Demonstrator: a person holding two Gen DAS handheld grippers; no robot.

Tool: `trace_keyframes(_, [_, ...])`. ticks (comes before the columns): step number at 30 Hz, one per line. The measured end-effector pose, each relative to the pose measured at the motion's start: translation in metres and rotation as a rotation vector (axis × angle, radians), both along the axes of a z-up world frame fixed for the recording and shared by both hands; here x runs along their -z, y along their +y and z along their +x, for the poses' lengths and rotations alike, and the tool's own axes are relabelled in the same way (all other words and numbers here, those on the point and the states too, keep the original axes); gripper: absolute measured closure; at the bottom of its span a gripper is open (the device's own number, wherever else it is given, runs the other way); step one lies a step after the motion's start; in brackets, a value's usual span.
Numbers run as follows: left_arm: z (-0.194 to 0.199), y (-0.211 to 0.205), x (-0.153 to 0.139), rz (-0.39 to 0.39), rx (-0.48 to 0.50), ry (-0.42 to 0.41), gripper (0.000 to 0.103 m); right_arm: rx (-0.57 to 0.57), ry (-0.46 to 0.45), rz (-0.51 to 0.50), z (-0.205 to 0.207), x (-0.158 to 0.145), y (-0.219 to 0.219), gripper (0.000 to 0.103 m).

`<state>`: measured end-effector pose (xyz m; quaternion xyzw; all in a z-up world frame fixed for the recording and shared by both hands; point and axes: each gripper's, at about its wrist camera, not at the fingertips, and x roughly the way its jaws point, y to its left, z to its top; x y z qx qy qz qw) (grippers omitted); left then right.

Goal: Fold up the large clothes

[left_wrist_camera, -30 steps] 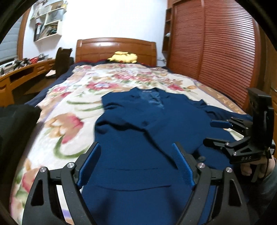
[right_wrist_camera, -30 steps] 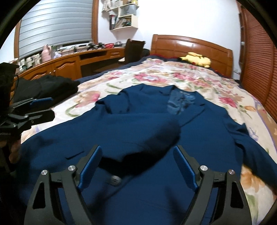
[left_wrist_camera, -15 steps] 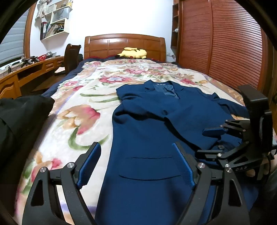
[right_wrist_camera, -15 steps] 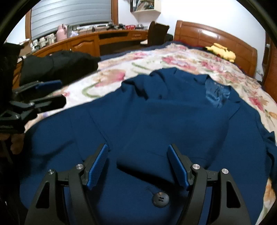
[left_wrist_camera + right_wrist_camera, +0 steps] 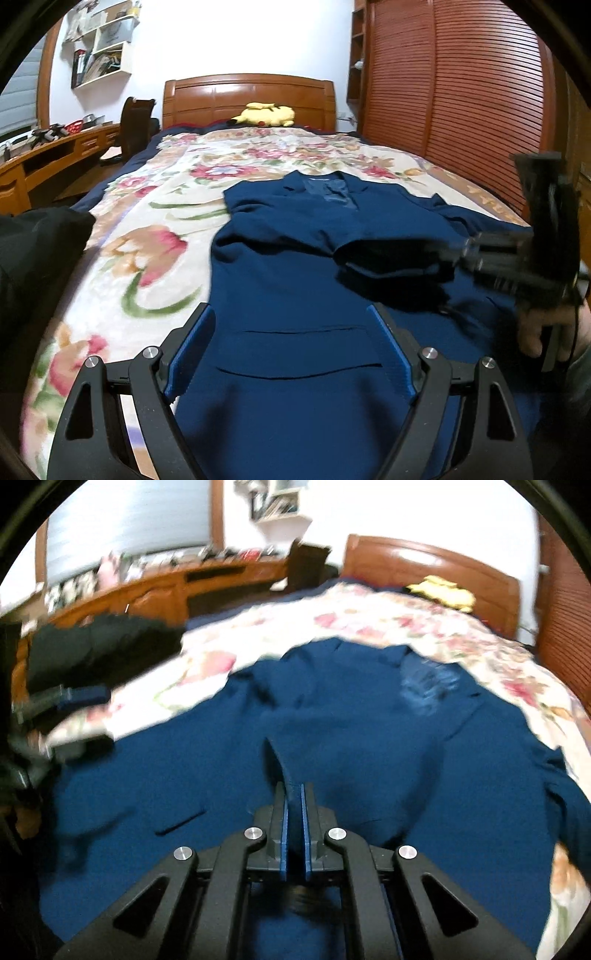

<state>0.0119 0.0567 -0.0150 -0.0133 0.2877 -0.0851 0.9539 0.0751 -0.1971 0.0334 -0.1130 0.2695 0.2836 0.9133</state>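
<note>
Jacket (image 5: 295, 266) lying spread on floral bedspread (image 5: 155, 229). Right gripper (image 5: 293, 794) pinching fold of jacket sleeve, jaws just having closed. Left gripper (image 5: 291, 339) hovering wide open above jacket pocket, gripping nothing.

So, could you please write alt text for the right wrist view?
The right gripper has just closed its fingers on a fold of the navy blazer, which lies spread on a floral bedspread. The blurred left gripper sits at the left edge, a wooden headboard behind.
</note>
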Motion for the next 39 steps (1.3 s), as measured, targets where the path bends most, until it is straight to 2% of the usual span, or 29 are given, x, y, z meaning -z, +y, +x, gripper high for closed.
trace_keyframes(6, [-0.002,-0.019,-0.001,-0.014,0.05,-0.009,0.019,0.129,-0.071,0.111,-0.029,-0.017,-0.05,0.098])
trace_keyframes(9, [-0.001,-0.029,-0.002,-0.017,0.073,-0.01,0.019,0.189,-0.103,0.108,-0.051,-0.015,-0.068,0.097])
trace_keyframes(16, [0.0,-0.045,-0.003,-0.036,0.106,-0.014,0.019,0.298,-0.125,0.073,-0.068,-0.017,-0.09,0.098])
trace_keyframes(22, [0.003,-0.053,-0.003,-0.031,0.114,-0.014,0.019,0.332,-0.114,0.041,-0.09,-0.023,-0.095,0.098])
trace_keyframes(29, [0.003,-0.054,-0.003,-0.035,0.116,-0.011,0.019,0.34,-0.036,-0.005,-0.082,-0.029,-0.089,0.097])
trace_keyframes(31, [0.003,-0.055,-0.003,-0.033,0.115,-0.011,0.019,0.353,-0.025,-0.021,-0.082,-0.03,-0.091,0.094])
trace_keyframes(34, [0.004,-0.055,-0.002,-0.03,0.11,-0.011,0.019,0.359,-0.028,-0.029,-0.084,-0.039,-0.093,0.073])
trace_keyframes(36, [0.004,-0.054,-0.002,-0.031,0.107,-0.012,0.019,0.357,-0.048,-0.033,-0.086,-0.043,-0.089,0.054])
trace_keyframes(39, [0.003,-0.052,-0.002,-0.03,0.104,-0.012,0.019,0.327,-0.054,-0.028,-0.085,-0.047,-0.08,0.053])
